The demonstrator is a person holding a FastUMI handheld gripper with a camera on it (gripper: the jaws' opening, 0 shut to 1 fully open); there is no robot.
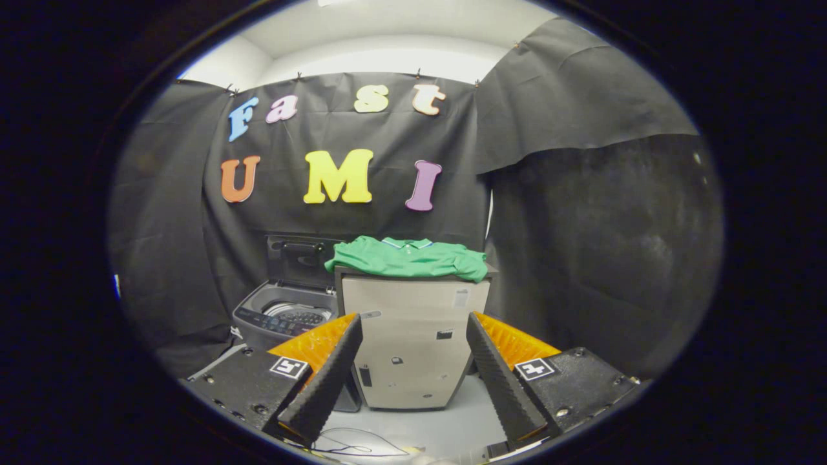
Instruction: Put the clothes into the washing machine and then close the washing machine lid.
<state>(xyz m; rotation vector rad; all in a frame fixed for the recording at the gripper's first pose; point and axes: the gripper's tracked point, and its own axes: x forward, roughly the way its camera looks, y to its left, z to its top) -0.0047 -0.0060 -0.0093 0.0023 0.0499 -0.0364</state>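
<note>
My fingers [413, 349] stand wide apart with nothing between them, and my left finger hides the near right corner of the washing machine [284, 313], so I make out only part of its drum and control strip. Its lid [298, 258] stands raised against the black cloth wall, dark on dark and hard to trace. Well beyond my fingers, a beige cabinet [413, 342] stands just right of the machine. The green polo shirt [408, 257] lies folded flat on the cabinet's top, collar toward the wall, one sleeve drooping over the left edge. Thin cables [352, 445] lie on the pale floor [446, 426] near my fingertips.
</note>
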